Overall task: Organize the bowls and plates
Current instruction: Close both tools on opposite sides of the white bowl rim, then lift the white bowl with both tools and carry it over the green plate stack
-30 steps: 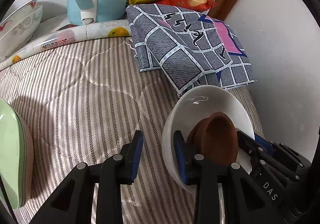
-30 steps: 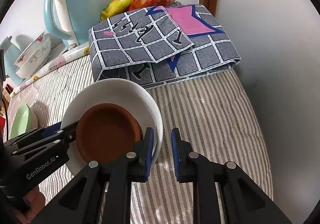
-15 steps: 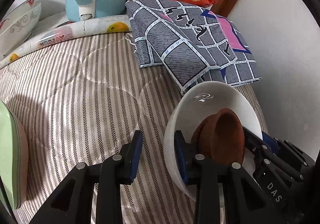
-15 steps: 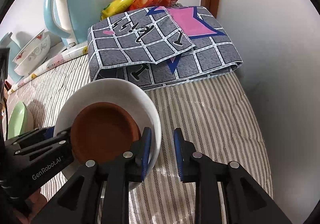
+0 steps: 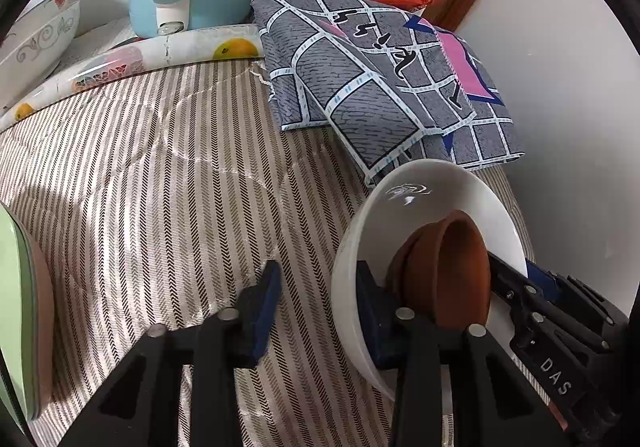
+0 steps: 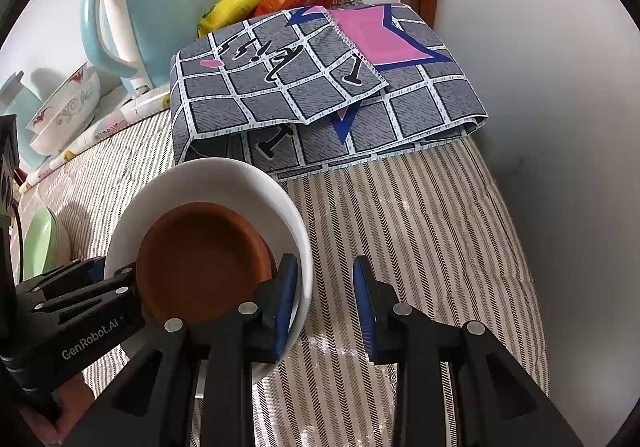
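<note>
Now: white bowl [image 6: 224, 183] straddled at both rims, brown dish [image 6: 200, 255] nested inside.
Left gripper [image 5: 316, 307] part-open, unclamped; right gripper [image 6: 325, 299] just opening, rim between jaws, released.

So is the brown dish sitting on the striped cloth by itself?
No, the brown dish lies inside the white bowl, as the right wrist view shows.

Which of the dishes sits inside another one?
The brown dish: it lies nested in the white bowl. The patterned bowl and the green plate stand apart, holding nothing visible.
</note>
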`<state>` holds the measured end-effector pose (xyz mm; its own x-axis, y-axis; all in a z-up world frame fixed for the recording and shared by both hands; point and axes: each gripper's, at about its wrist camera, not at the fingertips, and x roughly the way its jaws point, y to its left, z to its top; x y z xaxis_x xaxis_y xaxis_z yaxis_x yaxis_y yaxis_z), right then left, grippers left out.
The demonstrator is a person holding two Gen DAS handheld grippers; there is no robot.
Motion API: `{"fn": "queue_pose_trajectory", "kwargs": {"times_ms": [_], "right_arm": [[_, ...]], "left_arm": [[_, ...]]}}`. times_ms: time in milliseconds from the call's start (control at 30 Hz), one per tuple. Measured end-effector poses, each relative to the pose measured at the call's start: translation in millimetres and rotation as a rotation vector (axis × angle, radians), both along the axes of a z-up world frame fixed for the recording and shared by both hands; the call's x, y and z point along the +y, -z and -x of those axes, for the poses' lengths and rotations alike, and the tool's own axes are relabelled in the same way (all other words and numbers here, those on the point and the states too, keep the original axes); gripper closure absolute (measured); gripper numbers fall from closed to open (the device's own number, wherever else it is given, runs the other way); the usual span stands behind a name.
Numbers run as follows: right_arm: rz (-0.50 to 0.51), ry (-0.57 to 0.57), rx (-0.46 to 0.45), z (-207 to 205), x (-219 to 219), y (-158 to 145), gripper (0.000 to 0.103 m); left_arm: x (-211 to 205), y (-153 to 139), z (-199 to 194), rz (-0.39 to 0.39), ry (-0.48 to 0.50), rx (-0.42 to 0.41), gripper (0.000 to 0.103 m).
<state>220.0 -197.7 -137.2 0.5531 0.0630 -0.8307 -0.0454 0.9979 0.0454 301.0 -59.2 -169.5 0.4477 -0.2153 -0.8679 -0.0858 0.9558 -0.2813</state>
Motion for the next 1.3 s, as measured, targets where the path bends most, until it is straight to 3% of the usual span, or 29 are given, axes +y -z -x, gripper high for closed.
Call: {"fn": "queue_pose_trajectory", "kwargs": {"times_ms": [100,200,500,1300], "right_arm": [[-0.040,-0.019,-0.001,2.1,1.8,0.3,0.092],[-0.026,-0.004,-0.009,3.6,5.6,0.5,0.094],[-0.039,0.032,-0.019,14.4,5.8,0.3,0.095],[-0.054,0.050,-0.041,75.8,7.1,-24.0,0.095]], "left_arm": [[-5.3,-2.5,1.8,0.031,0.017,-0.007,0.090],[-11.5,-5.7,3.6,-0.012,0.018,-0.022,0.090],[-11.8,-12.4,7.4,-0.009,0.013,-0.021,0.092],[-7.2,-47.8,75.9,0.010,0.013,-0.058,0.092]]}}
